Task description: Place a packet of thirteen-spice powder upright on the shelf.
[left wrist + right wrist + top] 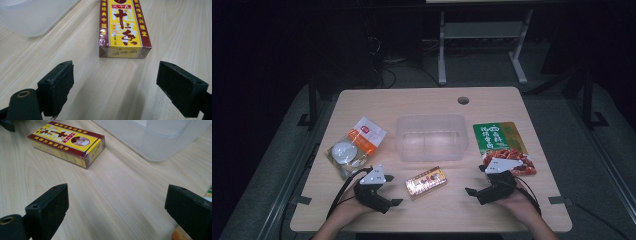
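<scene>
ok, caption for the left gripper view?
Open left gripper over bare table, facing yellow box; clear tub corner at upper left.

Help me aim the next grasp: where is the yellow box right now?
In the high view the yellow box lies flat near the table's front edge, between the two hand-held grippers, just in front of the clear plastic container.

Wooden table [492, 102], clear plastic tub [430, 137], yellow box [426, 182], green packet [502, 141], orange-white pouch [357, 145], possibly a snack

box [426, 182] between both tongs, tub [430, 137] behind it, pouch [356, 146] far left, packet [504, 145] far right
</scene>
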